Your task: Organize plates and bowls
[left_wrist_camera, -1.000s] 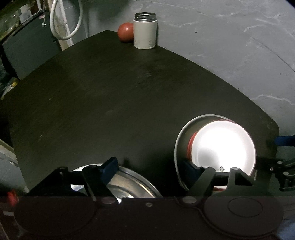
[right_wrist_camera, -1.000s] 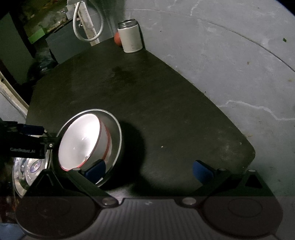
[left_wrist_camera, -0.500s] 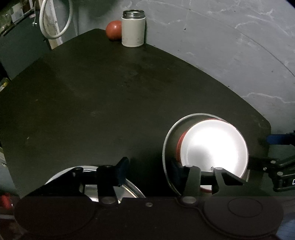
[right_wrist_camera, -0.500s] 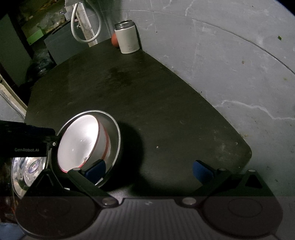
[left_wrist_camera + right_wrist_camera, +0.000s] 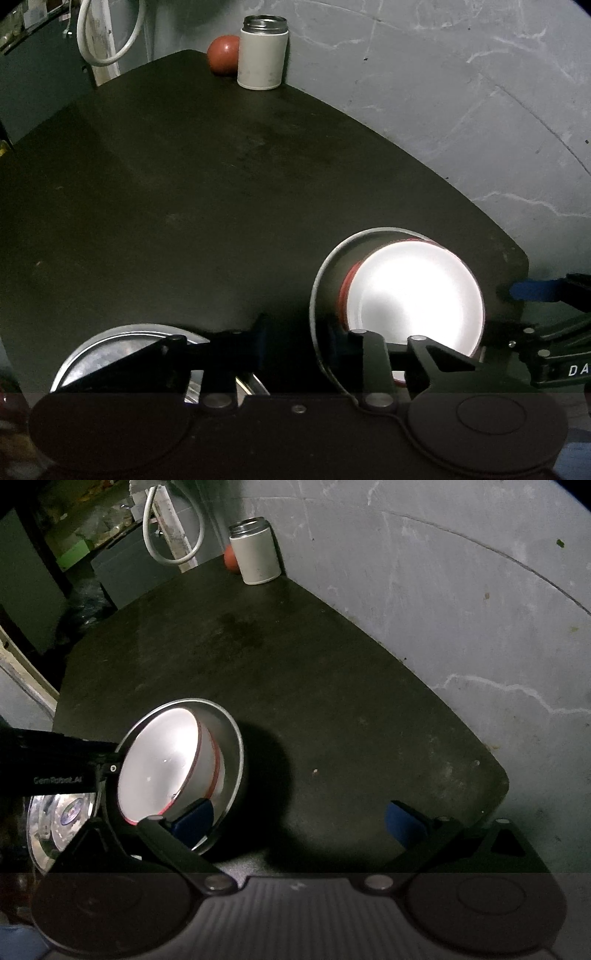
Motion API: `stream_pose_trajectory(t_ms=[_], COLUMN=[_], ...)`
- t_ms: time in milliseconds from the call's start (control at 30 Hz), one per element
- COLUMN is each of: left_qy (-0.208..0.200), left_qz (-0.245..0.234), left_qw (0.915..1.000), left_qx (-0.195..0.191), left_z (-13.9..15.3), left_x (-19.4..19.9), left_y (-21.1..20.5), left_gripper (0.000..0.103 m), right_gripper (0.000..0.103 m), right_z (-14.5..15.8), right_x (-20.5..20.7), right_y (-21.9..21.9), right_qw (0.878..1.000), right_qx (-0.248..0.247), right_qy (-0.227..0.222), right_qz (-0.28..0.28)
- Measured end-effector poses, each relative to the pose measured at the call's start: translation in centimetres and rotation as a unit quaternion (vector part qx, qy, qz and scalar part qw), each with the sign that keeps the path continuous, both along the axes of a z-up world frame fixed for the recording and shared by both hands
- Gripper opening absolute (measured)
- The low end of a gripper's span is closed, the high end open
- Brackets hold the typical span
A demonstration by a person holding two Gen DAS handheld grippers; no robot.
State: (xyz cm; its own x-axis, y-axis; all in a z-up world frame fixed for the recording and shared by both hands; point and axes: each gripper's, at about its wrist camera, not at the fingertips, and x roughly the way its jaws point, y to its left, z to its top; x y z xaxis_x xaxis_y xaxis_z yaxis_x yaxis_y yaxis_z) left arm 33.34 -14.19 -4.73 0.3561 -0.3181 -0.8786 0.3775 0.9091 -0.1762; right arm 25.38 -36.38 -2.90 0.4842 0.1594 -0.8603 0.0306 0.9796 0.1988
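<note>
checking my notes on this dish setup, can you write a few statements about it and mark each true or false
1. The white bowl sits inside the metal bowl. True.
2. The white canister lies on its side. False: it stands upright at the table's far edge.
3. A red ball is beside the canister. True.
4. The right gripper is clamped shut. False: its fingers are spread wide, one inside the metal bowl.
5. The steel plate is stacked on the bowls. False: it lies apart, beside them.
</note>
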Motion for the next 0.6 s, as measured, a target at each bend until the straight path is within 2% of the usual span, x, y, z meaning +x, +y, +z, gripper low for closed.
stream_pose_trajectory(t_ms=[133, 233, 600], left_qy=[0.007, 0.009, 0.015], left_qz=[-0.003, 0.000, 0.011], left_qw=[0.9999, 0.9998, 0.9994], left_qx=[-0.010, -0.017, -0.029], left_z=[-0.10, -0.16, -0.21], left_x=[-0.18, -0.25, -0.41], left_y=[-0.13, -0.14, 0.03], left_gripper=[0.017, 0.013, 0.009], right_gripper=[0.092, 0.086, 0.081], right_z=[-0.24, -0.32, -0.26], right_x=[0.10, 0.12, -0.06], right_y=[-0.10, 0.02, -0.18], right_qw=[1.000, 1.000, 0.999], right_qx=[0.012, 0.019, 0.035], right_qy=[0.001, 0.002, -0.001], right_qz=[0.008, 0.016, 0.019])
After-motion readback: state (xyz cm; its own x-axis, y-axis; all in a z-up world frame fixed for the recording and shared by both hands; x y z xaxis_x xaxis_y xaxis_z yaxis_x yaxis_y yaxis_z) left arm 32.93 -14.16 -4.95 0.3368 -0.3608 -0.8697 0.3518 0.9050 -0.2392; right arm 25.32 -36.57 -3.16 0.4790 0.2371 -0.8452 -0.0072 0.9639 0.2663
